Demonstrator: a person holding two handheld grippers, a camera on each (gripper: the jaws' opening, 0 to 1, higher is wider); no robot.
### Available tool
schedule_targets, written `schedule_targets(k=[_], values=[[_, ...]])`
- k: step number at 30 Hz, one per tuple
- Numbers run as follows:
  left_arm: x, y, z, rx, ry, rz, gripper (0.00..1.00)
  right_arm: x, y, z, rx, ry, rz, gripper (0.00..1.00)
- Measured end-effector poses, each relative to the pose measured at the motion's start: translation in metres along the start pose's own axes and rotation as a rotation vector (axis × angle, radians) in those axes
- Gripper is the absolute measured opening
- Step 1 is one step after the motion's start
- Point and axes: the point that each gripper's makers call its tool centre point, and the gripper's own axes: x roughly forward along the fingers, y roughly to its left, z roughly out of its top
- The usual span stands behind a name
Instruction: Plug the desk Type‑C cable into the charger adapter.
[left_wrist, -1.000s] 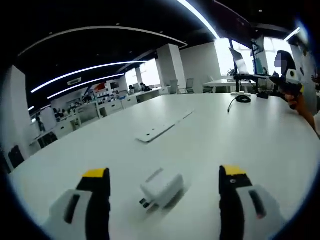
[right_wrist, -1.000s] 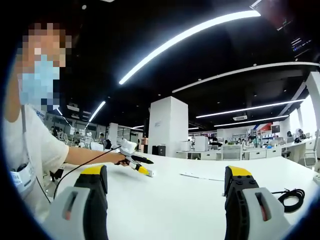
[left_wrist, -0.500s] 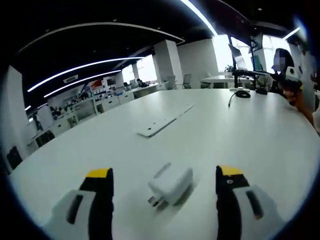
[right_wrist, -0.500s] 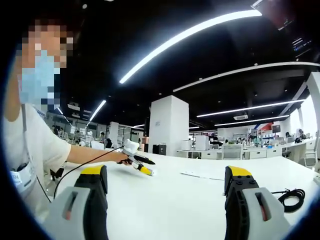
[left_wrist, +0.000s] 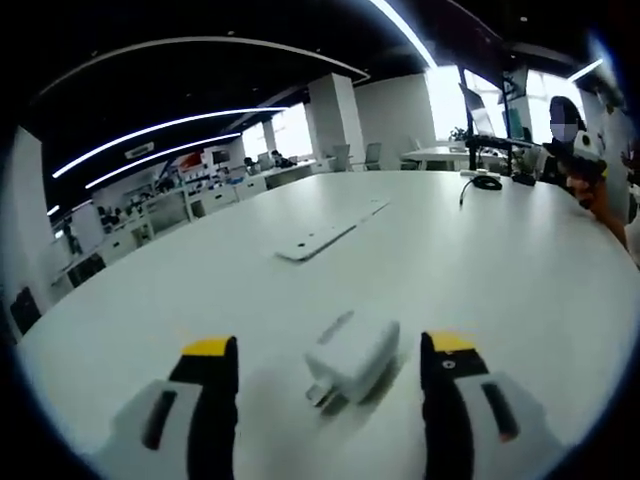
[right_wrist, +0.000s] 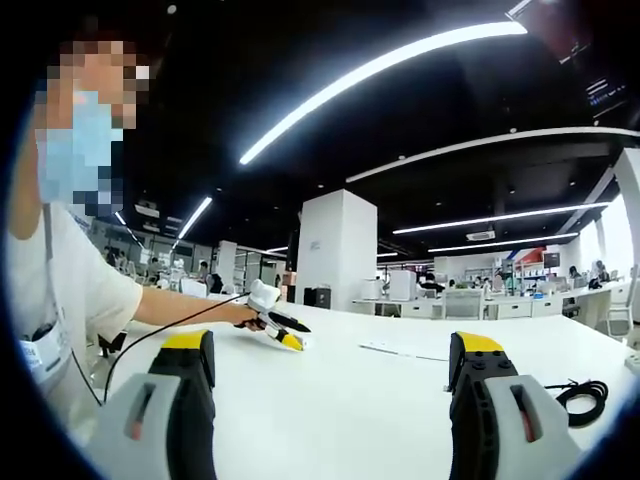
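Charger adapter sits on the white table, prongs toward the camera, right between the spread jaws of the left gripper, not touched yet. Looks like the grab step to me. Cable lies coiled off to the side, beside the right gripper, which is spread wide and empty. Next move probably means squeezing the adapter's sides squarely.

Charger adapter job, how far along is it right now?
Nothing is plugged yet. The white charger adapter lies on the table between the open left gripper jaws, ungrasped. The right gripper is open and empty; the black cable lies coiled beside it, still to fetch.
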Motion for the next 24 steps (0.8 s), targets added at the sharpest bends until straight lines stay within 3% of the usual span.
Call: schedule_targets(k=[13, 24], values=[[0.004, -0.008, -0.002, -0.006, 0.009, -0.030, 0.51, 0.001, 0.000, 0.000, -0.013, 0.009, 0.005, 1.00], [0.006, -0.011, -0.004, 0.018, 0.038, -0.048, 0.41, 0.001, 0.001, -0.001, -0.017, 0.010, 0.004, 1.00]])
